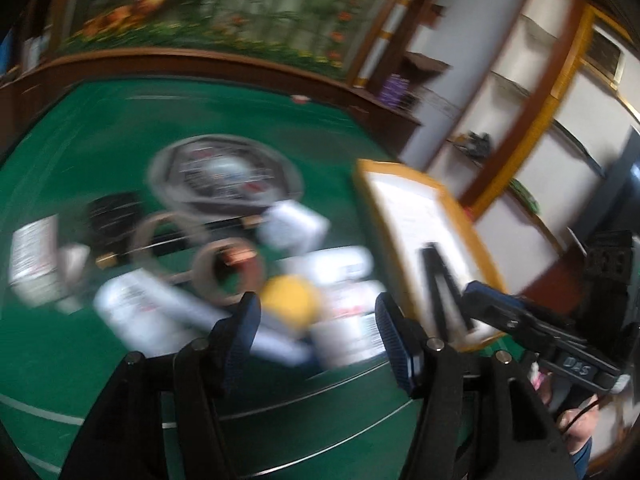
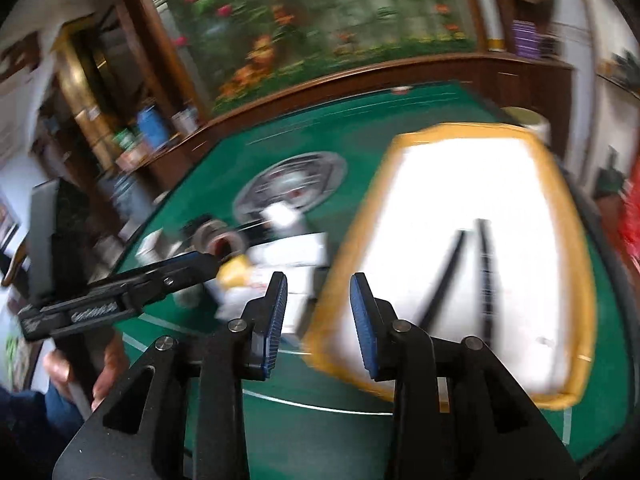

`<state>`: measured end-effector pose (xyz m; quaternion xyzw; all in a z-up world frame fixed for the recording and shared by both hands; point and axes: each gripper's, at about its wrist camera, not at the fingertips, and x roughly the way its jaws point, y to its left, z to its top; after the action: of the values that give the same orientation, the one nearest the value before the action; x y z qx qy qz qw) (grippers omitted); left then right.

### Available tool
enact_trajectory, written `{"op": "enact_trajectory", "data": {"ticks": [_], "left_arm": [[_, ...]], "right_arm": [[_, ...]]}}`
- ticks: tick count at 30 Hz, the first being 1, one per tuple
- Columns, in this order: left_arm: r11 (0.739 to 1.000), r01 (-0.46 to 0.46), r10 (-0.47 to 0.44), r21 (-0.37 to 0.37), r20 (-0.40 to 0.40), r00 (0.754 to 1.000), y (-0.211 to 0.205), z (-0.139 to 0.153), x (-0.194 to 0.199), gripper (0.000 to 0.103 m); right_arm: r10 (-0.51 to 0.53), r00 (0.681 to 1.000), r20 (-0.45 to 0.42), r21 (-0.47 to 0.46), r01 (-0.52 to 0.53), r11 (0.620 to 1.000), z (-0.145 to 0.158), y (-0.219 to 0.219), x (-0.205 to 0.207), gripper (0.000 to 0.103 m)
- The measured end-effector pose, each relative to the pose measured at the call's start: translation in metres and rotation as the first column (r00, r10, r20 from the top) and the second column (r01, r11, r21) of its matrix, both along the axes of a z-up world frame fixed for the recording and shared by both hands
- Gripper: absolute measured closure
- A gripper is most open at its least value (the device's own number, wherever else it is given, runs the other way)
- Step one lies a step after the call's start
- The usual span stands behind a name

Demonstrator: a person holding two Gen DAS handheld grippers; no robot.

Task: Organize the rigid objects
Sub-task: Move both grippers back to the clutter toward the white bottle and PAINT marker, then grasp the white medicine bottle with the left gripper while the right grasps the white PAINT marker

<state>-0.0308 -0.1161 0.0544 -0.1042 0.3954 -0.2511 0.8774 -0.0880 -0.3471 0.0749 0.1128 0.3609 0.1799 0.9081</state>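
Both my claws are released and carrying nothing: the left claw (image 1: 318,320) hangs wide over the pile, and the right claw (image 2: 319,314) hangs with a narrower gap at the near left edge of the tray (image 2: 352,240). The things to sort lie in a tight heap on the green table (image 1: 60,360): a yellow ball (image 1: 290,300) just ahead of my left claw, white boxes (image 1: 340,320) touching it, a tape roll (image 1: 224,272) beyond it, and a round plate (image 1: 224,178) farther back. The white tray with its yellow rim lies to the right of the heap, with two dark sticks (image 2: 460,272) already in it. Everything is smeared, so I cannot tell exactly where one item ends and its neighbour starts. That is my main worry: if I dive into the heap at this pace, I judge I might close on two things at once, or nudge the ball so it rolls away across the felt. The boxes overlap, so pulling one could drag another. My claws also sit near each other above the tray's edge, and a careless swing could knock them together or bump the tray.
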Motion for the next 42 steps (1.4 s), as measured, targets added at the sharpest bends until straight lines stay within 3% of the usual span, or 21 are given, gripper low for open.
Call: {"op": "enact_trajectory", "data": {"ticks": [4, 8, 11, 13, 16, 19, 21, 23, 25, 28, 32, 34, 37, 39, 40, 42], "left_arm": [[0.995, -0.104, 0.104, 0.0, -0.044, 0.994, 0.05, -0.011, -0.002, 0.043], [0.982, -0.189, 0.19, 0.021, -0.098, 0.977, 0.087, -0.028, -0.001, 0.043], [0.973, -0.232, 0.226, -0.02, -0.161, 0.961, 0.109, -0.039, 0.002, 0.043], [0.97, -0.241, 0.233, -0.031, -0.164, 0.958, 0.116, -0.04, -0.001, 0.043], [0.972, -0.234, 0.229, -0.018, -0.146, 0.962, 0.118, -0.037, -0.007, 0.043], [0.973, -0.23, 0.225, -0.017, -0.147, 0.963, 0.124, -0.041, -0.01, 0.039], [0.971, -0.239, 0.233, -0.022, -0.14, 0.962, 0.127, -0.04, -0.01, 0.035], [0.972, -0.233, 0.226, -0.031, -0.148, 0.963, 0.127, -0.041, -0.007, 0.034], [0.973, -0.228, 0.224, -0.014, -0.142, 0.964, 0.125, -0.041, -0.006, 0.034], [0.977, -0.21, 0.211, 0.024, -0.118, 0.97, 0.119, -0.038, -0.005, 0.034], [0.979, -0.186, 0.192, 0.085, -0.06, 0.98, 0.11, -0.03, -0.002, 0.034], [0.978, -0.178, 0.184, 0.106, -0.05, 0.982, 0.108, -0.029, -0.001, 0.034], [0.979, -0.17, 0.177, 0.114, -0.054, 0.983, 0.108, -0.03, -0.002, 0.034], [0.977, -0.157, 0.163, 0.145, -0.031, 0.986, 0.106, -0.028, -0.004, 0.034], [0.975, -0.143, 0.148, 0.168, -0.013, 0.989, 0.104, -0.026, -0.005, 0.034], [0.973, -0.111, 0.112, 0.201, 0.009, 0.994, 0.1, -0.02, -0.004, 0.034]], "right_arm": [[0.176, 0.983, -0.053, 0.041, -0.173, 0.984, -0.005, 0.054, 0.017, 0.071], [0.287, 0.947, -0.142, 0.101, -0.274, 0.956, -0.024, 0.107, 0.045, 0.07], [0.3, 0.936, -0.186, 0.126, -0.28, 0.952, -0.038, 0.139, 0.068, 0.07], [0.277, 0.938, -0.208, 0.157, -0.247, 0.956, -0.047, 0.147, 0.08, 0.07], [0.221, 0.946, -0.237, 0.126, -0.196, 0.972, -0.061, 0.162, 0.092, 0.07], [0.349, 0.902, -0.255, 0.246, -0.288, 0.926, -0.066, 0.176, 0.087, 0.067], [0.357, 0.904, -0.235, 0.26, -0.295, 0.919, -0.063, 0.175, 0.084, 0.07], [0.322, 0.924, -0.206, 0.208, -0.281, 0.937, -0.056, 0.168, 0.082, 0.07], [0.263, 0.949, -0.172, 0.028, -0.263, 0.965, -0.05, 0.166, 0.079, 0.071], [0.223, 0.96, -0.169, -0.153, -0.249, 0.957, -0.053, 0.165, 0.079, 0.071], [0.247, 0.947, -0.205, -0.214, -0.29, 0.933, -0.065, 0.162, 0.088, 0.069], [0.263, 0.947, -0.186, -0.303, -0.309, 0.902, -0.065, 0.17, 0.083, 0.065], [0.288, 0.944, -0.161, -0.326, -0.326, 0.887, -0.065, 0.177, 0.073, 0.065], [0.305, 0.936, -0.175, -0.354, -0.349, 0.868, -0.067, 0.181, 0.067, 0.073], [0.321, 0.929, -0.183, -0.341, -0.367, 0.865, -0.066, 0.182, 0.062, 0.089], [0.349, 0.916, -0.199, -0.292, -0.396, 0.871, -0.066, 0.178, 0.055, 0.088]]}}
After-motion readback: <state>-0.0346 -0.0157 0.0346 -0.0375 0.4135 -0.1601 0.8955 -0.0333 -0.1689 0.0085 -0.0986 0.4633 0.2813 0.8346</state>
